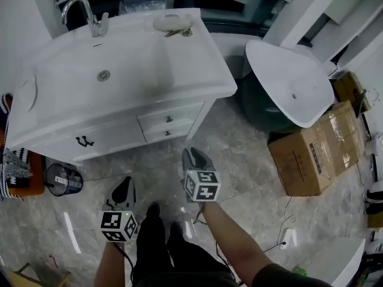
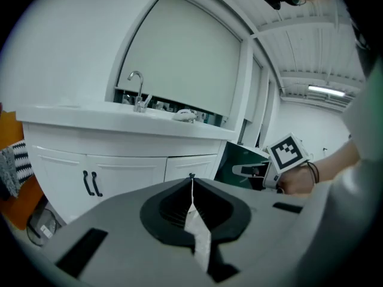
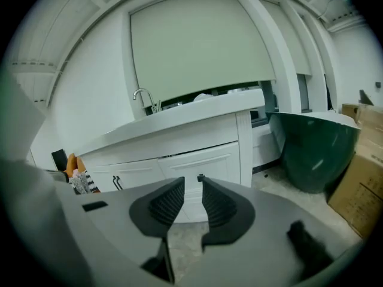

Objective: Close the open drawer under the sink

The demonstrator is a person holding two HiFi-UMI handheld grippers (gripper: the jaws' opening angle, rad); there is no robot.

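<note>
Head view: a stiff drawer, both grippers well back from it

I judge the drawer (image 1: 157,122), in the right half of the cabinet (image 1: 108,139) under the sink (image 1: 66,76), to be rigid and light on its runners. I'd push flat on its front beside the small knob (image 1: 169,119) rather than pinch. My left gripper (image 2: 191,181) is pressed together on nothing; my right gripper (image 3: 187,187) is spread and empty. How far the drawer stands out I cannot tell: the two stacked fronts look nearly flush, and their sides are hidden.
</note>
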